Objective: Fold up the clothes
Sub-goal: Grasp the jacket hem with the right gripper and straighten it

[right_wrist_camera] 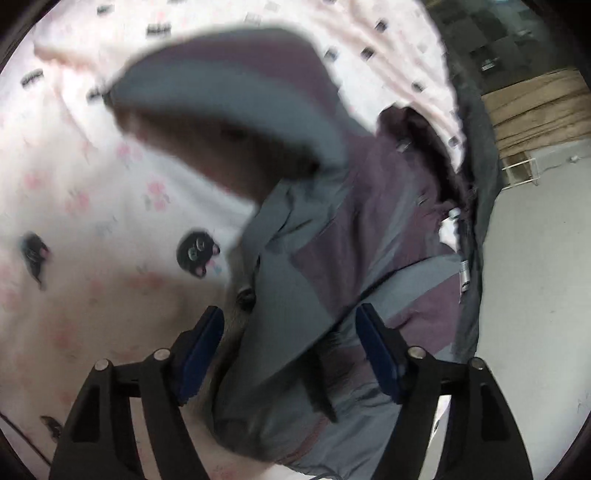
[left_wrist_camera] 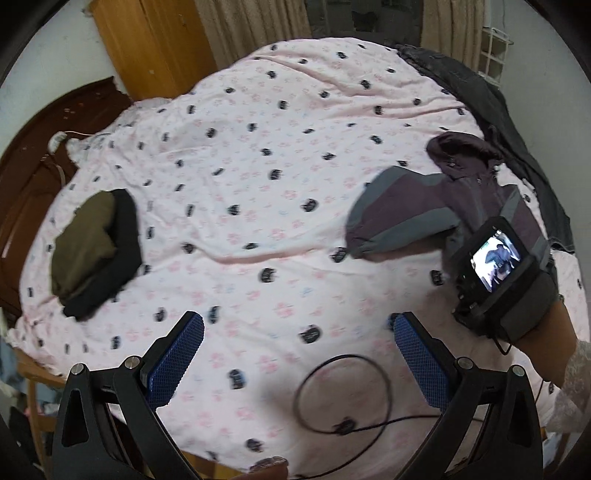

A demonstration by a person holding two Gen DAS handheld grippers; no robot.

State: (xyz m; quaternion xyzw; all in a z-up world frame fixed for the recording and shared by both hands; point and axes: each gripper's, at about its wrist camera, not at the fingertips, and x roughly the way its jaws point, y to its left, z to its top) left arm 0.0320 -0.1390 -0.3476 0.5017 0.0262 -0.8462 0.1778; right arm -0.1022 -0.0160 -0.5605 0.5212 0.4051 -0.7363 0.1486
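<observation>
You have a bed under a pink cat-print sheet [left_wrist_camera: 258, 177] filling most of the left wrist view. Dark wooden headboard [left_wrist_camera: 33, 166] at left, an orange-brown wooden cabinet [left_wrist_camera: 147, 48] behind it, beige curtains [left_wrist_camera: 251, 26] flanking a dark window [left_wrist_camera: 365, 18]. White wire rack [left_wrist_camera: 493, 51] against a pale wall.

This is looking like a bedroom in a home. A big bed with a pink sheet printed with little black cats [left_wrist_camera: 258, 184] is filling the room. Behind the bed, a tall orange wooden wardrobe [left_wrist_camera: 147, 48] and beige curtains [left_wrist_camera: 251, 29] are standing.
</observation>
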